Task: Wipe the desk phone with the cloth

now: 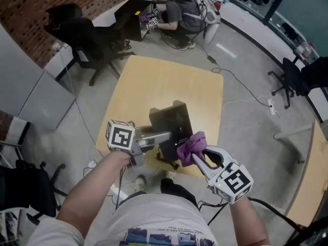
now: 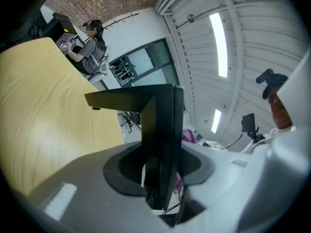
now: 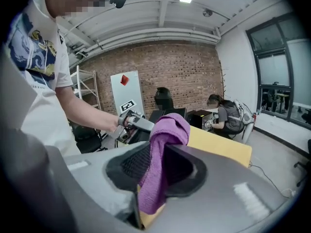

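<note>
My left gripper reaches in level from the left, and its claw is clamped on the near left edge of the black desk phone. In the left gripper view a dark slab of the phone stands upright between the two pads and fills the gap.

The phone is on the near half of the pale wooden table, close to the near edge.

My right gripper comes in from the near right, angled down. Its claw is closed on a purple cloth. In the right gripper view the cloth is pinched between the pads, with a fold bulging out past the tips and a tail hanging below. From the head view the bunched cloth is right at the phone's near right corner, but I cannot tell whether it touches.

Beyond the table's far left corner is a black office chair. Farther back, a seated person works at another desk. A cable trails across the grey floor on the right.
</note>
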Available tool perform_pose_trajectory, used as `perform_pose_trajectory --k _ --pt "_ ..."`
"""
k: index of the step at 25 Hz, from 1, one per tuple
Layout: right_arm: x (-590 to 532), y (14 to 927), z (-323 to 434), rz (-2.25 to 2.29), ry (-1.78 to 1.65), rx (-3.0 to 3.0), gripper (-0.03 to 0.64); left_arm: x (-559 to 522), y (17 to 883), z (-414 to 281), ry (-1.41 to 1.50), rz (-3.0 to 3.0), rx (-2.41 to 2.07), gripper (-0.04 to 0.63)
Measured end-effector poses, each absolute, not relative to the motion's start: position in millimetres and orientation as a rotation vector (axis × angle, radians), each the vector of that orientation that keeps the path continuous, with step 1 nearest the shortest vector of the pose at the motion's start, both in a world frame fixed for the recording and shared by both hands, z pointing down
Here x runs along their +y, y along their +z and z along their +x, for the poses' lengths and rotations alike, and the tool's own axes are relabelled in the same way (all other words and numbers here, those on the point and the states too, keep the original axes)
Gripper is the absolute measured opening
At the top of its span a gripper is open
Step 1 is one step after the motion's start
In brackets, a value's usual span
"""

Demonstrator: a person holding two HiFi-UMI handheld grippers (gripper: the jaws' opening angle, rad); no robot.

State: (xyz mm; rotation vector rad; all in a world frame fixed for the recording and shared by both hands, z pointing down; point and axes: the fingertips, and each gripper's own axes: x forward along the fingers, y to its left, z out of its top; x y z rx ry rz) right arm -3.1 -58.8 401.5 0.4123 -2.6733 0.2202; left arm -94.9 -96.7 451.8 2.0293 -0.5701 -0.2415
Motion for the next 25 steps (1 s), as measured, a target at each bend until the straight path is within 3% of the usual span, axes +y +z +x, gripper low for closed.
perform_pose_trajectory --k 11,25 --pt "-117 309 -48 0.479 0.028 -2.831 0.091 -88 450 -90 -0.244 2.056 -0.498 0.178" --pt "-78 355 -21 0.392 0.232 -2.758 0.091 -81 430 -103 -0.404 2.13 -0.399 0.178"
